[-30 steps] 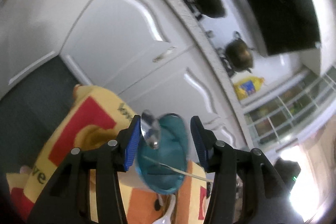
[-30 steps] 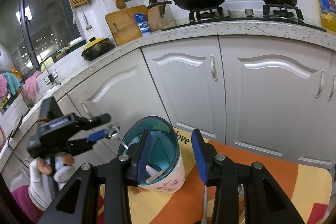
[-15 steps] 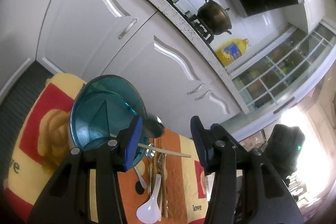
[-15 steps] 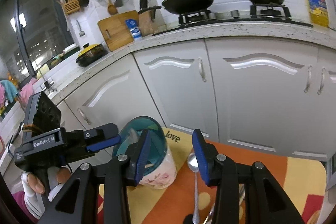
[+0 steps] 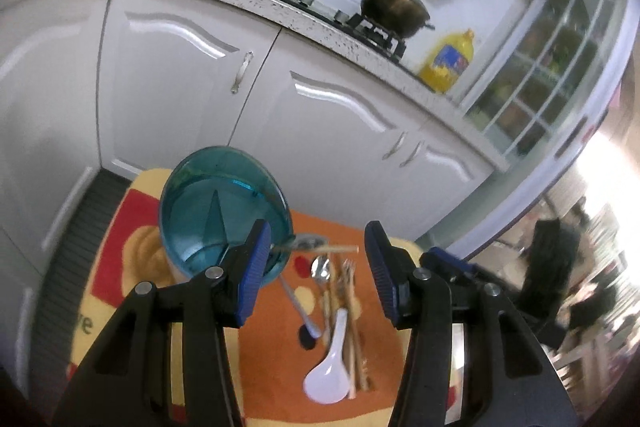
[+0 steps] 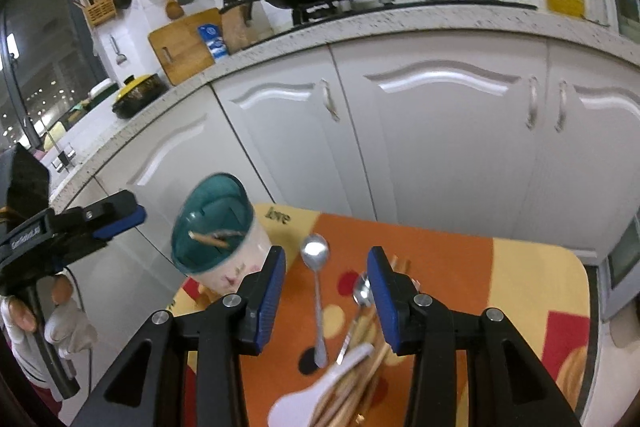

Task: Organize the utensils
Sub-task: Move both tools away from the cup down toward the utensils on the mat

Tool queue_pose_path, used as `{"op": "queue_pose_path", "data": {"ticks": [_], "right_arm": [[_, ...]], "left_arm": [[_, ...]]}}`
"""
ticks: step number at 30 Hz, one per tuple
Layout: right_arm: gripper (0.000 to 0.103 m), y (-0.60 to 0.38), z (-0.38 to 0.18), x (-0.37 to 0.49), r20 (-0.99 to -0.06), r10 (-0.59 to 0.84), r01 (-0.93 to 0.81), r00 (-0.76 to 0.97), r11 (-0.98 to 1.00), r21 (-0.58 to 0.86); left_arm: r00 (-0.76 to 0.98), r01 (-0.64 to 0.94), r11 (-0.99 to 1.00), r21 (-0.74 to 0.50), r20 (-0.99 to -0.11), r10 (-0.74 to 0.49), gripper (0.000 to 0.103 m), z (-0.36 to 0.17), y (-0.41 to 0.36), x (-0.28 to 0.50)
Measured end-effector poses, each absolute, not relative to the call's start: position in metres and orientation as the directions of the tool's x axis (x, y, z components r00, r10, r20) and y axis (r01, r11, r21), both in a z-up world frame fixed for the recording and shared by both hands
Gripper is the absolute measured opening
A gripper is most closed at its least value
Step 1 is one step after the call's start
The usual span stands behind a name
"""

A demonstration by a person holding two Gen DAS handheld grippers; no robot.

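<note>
Blue-padded and spread wide, the right claw (image 6: 326,285) holds nothing and looks down on the loose utensils on the orange and yellow mat (image 6: 532,279). Nearest its fingers lies the heap: a white ceramic spoon (image 6: 320,391) with its bowl toward the camera, brown chopsticks (image 6: 352,359) across it, and a smaller metal spoon (image 6: 361,291) half hidden behind the right finger. Just beyond, between the two pads, a long steel spoon (image 6: 317,297) lies alone, bowl at the far end, handle running back toward the claw, its long axis almost in line with the fingers. My judgement is that this spoon is the easiest next pick for the right claw, which must close across the thin handle instead of along it.

Further off and to the left stands the holder (image 6: 218,227), a pale flowered cup with a teal translucent insert, tilted in the fisheye; a brown stick and a grey handle already rest inside.

From the left wrist view the left claw (image 5: 318,267) is also wide apart and empty, hovering just in front of the holder (image 5: 218,205), with the pile lying near and to its right. It seems the less well placed of the two for the lone spoon. White cabinet doors (image 6: 440,131) close the scene behind.
</note>
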State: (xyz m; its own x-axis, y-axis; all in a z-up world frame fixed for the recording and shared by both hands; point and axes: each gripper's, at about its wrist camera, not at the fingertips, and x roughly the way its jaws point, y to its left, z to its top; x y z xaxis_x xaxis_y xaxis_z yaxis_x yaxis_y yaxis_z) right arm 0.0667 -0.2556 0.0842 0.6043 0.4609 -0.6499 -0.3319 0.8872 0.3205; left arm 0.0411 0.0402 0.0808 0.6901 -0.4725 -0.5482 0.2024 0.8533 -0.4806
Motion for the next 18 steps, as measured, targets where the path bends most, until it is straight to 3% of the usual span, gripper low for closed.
{"op": "queue_pose_path", "data": {"ticks": [8, 12, 18], "right_arm": [[0.041, -0.264, 0.062, 0.056, -0.703, 0.454, -0.323, 0.548, 0.890, 0.323], [0.027, -0.246, 0.039, 0.057, -0.736, 0.482, -0.359, 0.475, 0.870, 0.338], [0.022, -0.185, -0.015, 0.071, -0.832, 0.432, -0.430, 0.349, 0.862, 0.268]], "left_arm": [[0.675, 0.201, 0.900, -0.386, -0.611, -0.413, 0.048, 0.061, 0.016, 0.025], [0.660, 0.179, 0.913, -0.367, -0.644, -0.388, 0.048, 0.045, 0.013, 0.021], [0.650, 0.142, 0.933, -0.330, -0.680, -0.339, 0.048, 0.028, 0.020, 0.014]]}}
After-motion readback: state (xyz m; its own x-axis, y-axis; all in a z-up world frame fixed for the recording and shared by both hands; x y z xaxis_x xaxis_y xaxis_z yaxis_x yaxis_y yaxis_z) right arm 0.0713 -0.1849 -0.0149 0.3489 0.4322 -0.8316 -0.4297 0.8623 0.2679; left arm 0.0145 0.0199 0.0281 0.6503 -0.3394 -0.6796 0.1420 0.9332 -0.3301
